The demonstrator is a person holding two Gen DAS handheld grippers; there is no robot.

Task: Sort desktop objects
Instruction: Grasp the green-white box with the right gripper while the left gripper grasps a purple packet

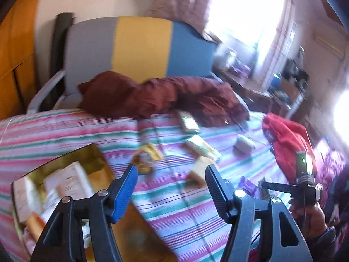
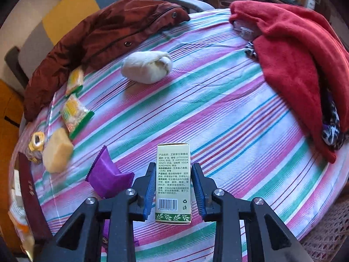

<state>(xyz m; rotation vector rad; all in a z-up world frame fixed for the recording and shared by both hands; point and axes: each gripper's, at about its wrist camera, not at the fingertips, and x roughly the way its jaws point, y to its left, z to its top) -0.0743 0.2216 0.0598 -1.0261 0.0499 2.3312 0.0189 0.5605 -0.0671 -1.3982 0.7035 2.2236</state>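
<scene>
Right gripper (image 2: pixel 173 183) is clamped on a green carton (image 2: pixel 173 181), w/ pads pressed to both long sides; carton is held upright between the tongs, above the striped cloth (image 2: pixel 218 118). Purple wrapper (image 2: pixel 108 176) lies just left of the tongs, yellow block (image 2: pixel 57 150) further left. Left gripper (image 1: pixel 171 181) is held apart, w/ nothing between the tongs; gold box (image 1: pixel 65 185) sits below-left.
</scene>
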